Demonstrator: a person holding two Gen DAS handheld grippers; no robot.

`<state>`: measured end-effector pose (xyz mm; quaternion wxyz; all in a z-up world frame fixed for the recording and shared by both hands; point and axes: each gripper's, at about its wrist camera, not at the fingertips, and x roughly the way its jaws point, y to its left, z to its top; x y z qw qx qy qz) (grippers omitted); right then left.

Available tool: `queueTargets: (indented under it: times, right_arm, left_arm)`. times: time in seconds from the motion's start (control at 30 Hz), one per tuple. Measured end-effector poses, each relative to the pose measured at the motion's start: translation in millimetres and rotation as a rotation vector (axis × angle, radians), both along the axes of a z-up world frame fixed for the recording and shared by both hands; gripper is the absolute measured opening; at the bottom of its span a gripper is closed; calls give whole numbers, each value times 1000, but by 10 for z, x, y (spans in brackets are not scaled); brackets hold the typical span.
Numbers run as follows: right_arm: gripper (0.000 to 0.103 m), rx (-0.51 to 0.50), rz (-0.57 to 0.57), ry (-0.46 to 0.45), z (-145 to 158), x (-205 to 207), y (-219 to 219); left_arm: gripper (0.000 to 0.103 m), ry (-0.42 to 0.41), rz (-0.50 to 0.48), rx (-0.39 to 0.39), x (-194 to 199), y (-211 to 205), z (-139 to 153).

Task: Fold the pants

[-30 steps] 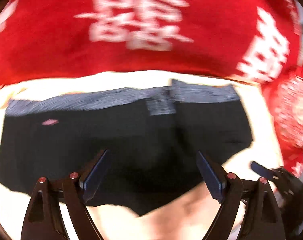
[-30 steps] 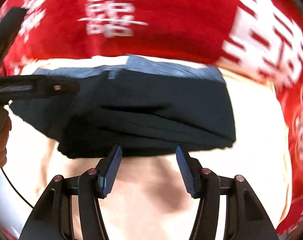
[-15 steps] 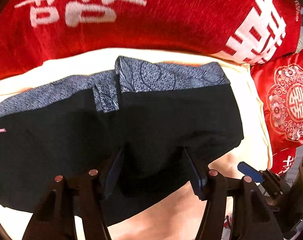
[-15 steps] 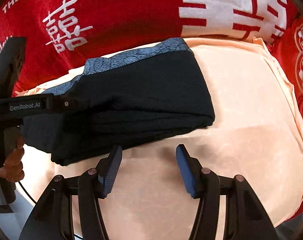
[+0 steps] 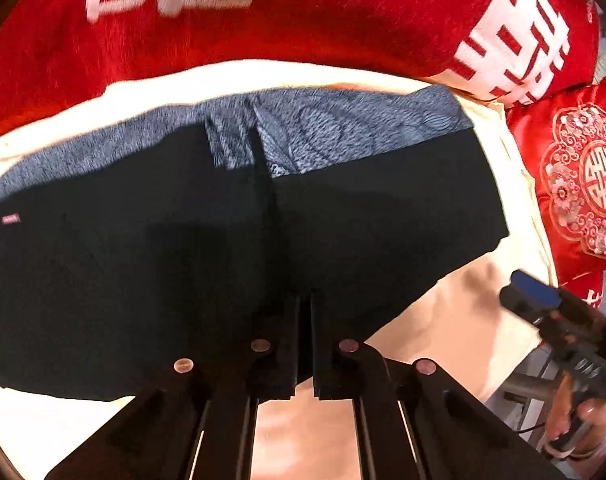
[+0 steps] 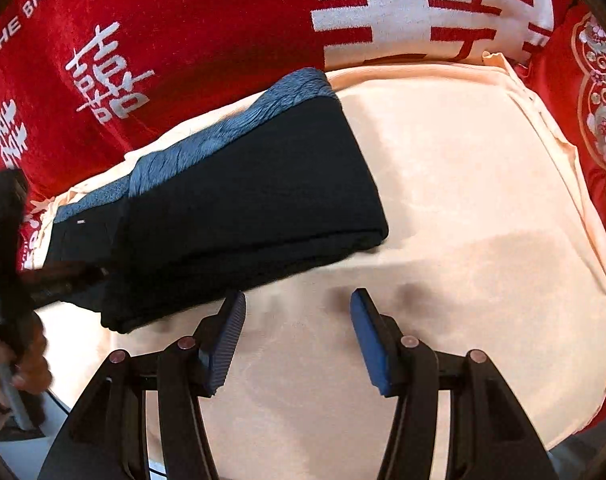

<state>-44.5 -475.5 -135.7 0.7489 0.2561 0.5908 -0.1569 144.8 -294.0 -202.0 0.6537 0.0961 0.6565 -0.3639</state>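
Note:
The black pants [image 5: 183, 264] with a grey patterned waistband [image 5: 343, 132] lie folded on a cream cloth [image 5: 455, 320]. My left gripper [image 5: 305, 320] is shut on the near edge of the pants. In the right wrist view the pants [image 6: 243, 208] lie as a folded stack to the left, and the left gripper [image 6: 63, 276] shows at their left end. My right gripper [image 6: 299, 312] is open and empty over the cream cloth [image 6: 463, 200], just in front of the pants' near edge. It also shows at the far right of the left wrist view [image 5: 543, 300].
A red blanket with white characters [image 5: 303, 20] lies behind the cream cloth. A red embroidered cushion [image 5: 575, 184] stands at the right, also in the right wrist view [image 6: 599, 120]. The cloth's right edge [image 6: 583, 240] drops off.
My left gripper has closed on the near edge of the pants. My right gripper has drawn back to the right, away from the pants, and stays open.

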Motion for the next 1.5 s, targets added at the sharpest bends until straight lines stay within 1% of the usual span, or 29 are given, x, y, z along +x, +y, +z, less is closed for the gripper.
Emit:
queueTargets:
  times: [0.1,0.13,0.17,0.2,0.27,0.33,0.37,0.5,0.53,0.57,0.6,0.63,0.67,0.73,0.77,0.8,0.87,0.93,0.97,1.0,1.03,1.07,1.1,1.17,1.27,1.5]
  right_arm:
    - [58,7,-18,-47,36,72,-146]
    - [57,10,-18,-61,32,135,-215]
    - [49,11,-17,-66,22,177,-254]
    - [40,20,-4,-69,-5,301,-319]
    - [33,45,28,-102,-29,524,-366]
    - [32,86,58,-116,-106,732,-351]
    - [32,98,67,-111,-196,888,-333]
    - [32,140,77,-62,-548,1261,-215]
    - [34,151,83,-41,-629,1318,-151]
    - [37,138,92,-36,-667,1359,-56]
    - [39,89,133,-39,-640,1405,94]
    - [39,82,164,-38,-621,1412,177]
    - [39,107,218,-43,-604,1432,319]
    - [39,131,284,-46,-565,1429,486]
    - [39,117,322,-40,-519,1419,583]
    - [39,118,331,-42,-477,1393,620]
    - [39,115,300,-52,-365,1281,611]
    - [39,42,277,-65,-218,1138,575]
    - [39,21,271,-64,-189,1087,551]
    - [40,11,255,-45,-189,991,520]
    - [40,30,251,-24,-226,974,502]
    - [39,66,246,18,-327,893,504]
    - [39,70,247,28,-362,840,490]
    - [39,41,263,5,-262,761,531]
    - [40,72,244,-7,-152,707,557]
    - [40,118,250,32,-43,549,674]
  left_arm:
    - [6,-23,2,-14,-27,-3,24]
    - [6,-25,6,-19,-32,3,30]
    - [6,-30,9,-24,-36,22,46]
    - [6,-36,14,-26,-40,38,73]
    - [6,-59,34,-25,-44,59,119]
    - [6,-61,50,-32,-42,47,131]
    - [6,-63,55,-29,-41,54,135]
    - [6,-85,79,9,-36,82,141]
    - [6,-89,89,19,-29,100,144]
    - [6,-87,103,26,-14,135,143]
    - [6,-83,114,29,-3,164,140]
    - [6,-82,129,35,12,207,134]
    - [6,-83,138,43,21,233,128]
    - [6,-76,161,68,44,306,100]
    - [6,-69,171,74,53,340,92]
    - [6,-65,181,77,60,370,91]
    - [6,-67,196,85,61,434,105]
    - [6,-79,204,95,44,483,123]
    - [6,-85,208,106,36,511,126]
    - [6,-87,212,114,31,526,121]
    - [6,-89,218,124,26,541,109]
    - [6,-89,221,140,12,527,97]
    - [6,-87,226,154,6,528,90]
    - [6,-79,242,172,-8,541,88]
    - [6,-84,248,176,-48,551,113]
    - [6,-59,271,180,-146,640,155]
